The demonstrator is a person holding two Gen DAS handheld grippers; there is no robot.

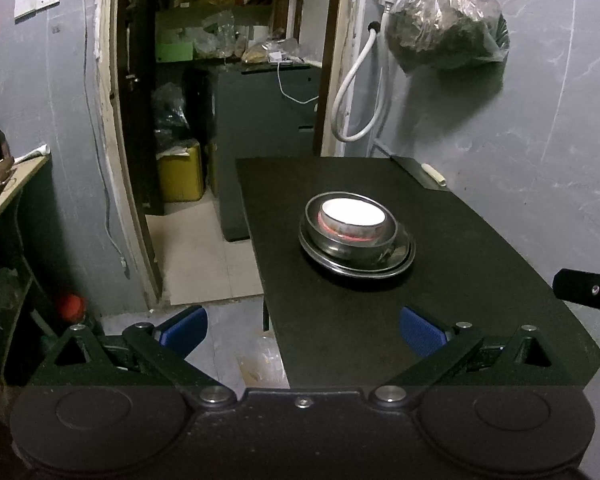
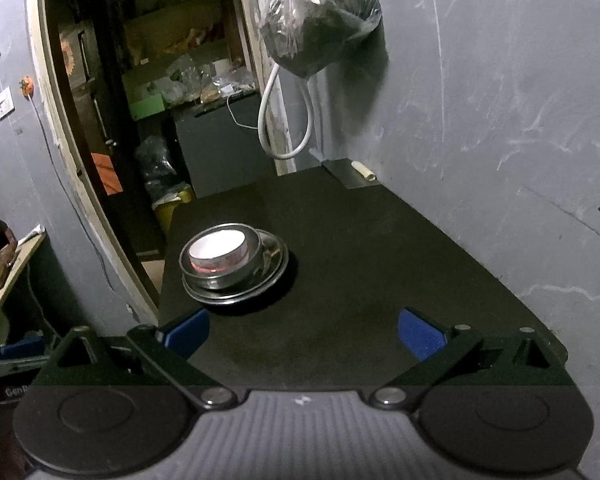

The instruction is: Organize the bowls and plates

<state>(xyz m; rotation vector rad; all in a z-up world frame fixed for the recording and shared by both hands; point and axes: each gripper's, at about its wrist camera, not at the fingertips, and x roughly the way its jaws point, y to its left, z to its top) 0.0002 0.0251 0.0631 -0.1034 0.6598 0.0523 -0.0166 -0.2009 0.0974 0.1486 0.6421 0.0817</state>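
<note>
Your landmark is the black tabletop [image 1: 480, 280], pushed against the grey wall, and everything the task needs sits on it already nested. Near its middle lies the steel plate [image 1: 396, 270], widest and lowest, so it makes a stable base. On it stands the steel bowl [image 1: 352, 250], and inside that the small white bowl [image 1: 352, 211] with a red band. Largest below, smallest on top: I judge the stack finished or nearly so.

Your left gripper [image 1: 303, 330] hovers over the tabletop's near edge with jaws wide apart and empty. Your right gripper [image 2: 303, 330] does the same, also well short of the stack.

Nothing lies between you and the dishes. At the tabletop's far corner rests a small pale roll [image 1: 434, 175]; above it hang a white hose [image 1: 350, 92] and a filled plastic bag [image 1: 448, 20], both clear of your reach.
</note>
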